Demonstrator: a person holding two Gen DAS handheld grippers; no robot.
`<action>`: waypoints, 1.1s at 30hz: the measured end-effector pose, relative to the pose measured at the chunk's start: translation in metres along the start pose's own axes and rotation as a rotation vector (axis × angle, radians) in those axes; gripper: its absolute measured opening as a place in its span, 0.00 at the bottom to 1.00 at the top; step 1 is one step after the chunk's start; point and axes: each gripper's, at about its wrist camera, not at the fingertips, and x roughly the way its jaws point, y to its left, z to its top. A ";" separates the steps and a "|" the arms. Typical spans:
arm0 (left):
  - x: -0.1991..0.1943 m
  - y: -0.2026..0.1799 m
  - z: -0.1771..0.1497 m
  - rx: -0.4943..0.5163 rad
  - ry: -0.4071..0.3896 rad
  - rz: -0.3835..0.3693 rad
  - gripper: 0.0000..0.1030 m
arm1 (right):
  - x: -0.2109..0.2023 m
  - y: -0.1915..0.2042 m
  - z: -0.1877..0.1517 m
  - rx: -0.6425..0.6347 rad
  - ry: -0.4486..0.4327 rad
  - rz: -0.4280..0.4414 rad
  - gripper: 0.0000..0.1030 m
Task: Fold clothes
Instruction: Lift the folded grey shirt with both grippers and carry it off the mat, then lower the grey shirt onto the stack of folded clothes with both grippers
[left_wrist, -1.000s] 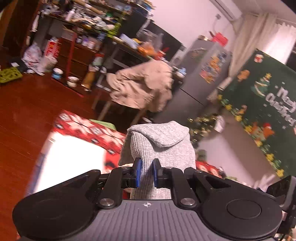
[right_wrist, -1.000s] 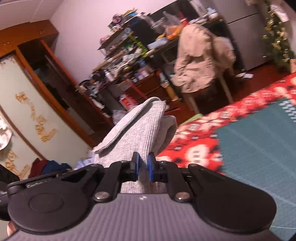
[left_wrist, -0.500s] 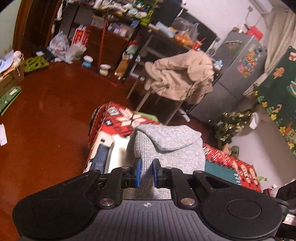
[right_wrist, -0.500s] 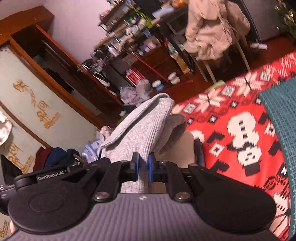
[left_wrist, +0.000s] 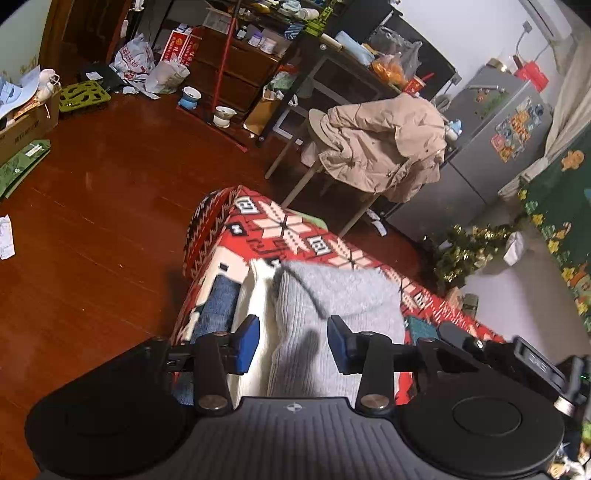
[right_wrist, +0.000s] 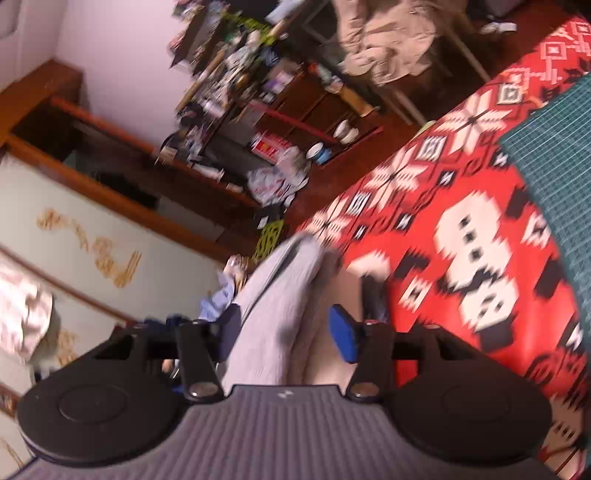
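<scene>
Grey garment (left_wrist: 332, 314) fills gap between spread fingers (left_wrist: 246, 341); white fold (left_wrist: 255, 295), blue fold (left_wrist: 218, 306) crowd left side.

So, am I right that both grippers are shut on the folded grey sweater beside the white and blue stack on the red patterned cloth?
Not quite: both grippers are open. In the left wrist view the left gripper has its jaws spread either side of the grey sweater; the right wrist view shows the right gripper likewise. The rest holds.
</scene>
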 end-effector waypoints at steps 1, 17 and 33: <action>0.001 0.000 0.005 -0.003 -0.009 -0.004 0.40 | 0.003 -0.006 0.009 0.033 0.002 0.002 0.61; 0.058 0.009 0.037 -0.110 0.136 -0.067 0.18 | 0.094 -0.041 0.054 0.229 0.152 0.037 0.21; 0.031 0.003 0.025 0.011 0.025 -0.036 0.44 | 0.070 -0.025 0.048 -0.030 0.029 -0.030 0.43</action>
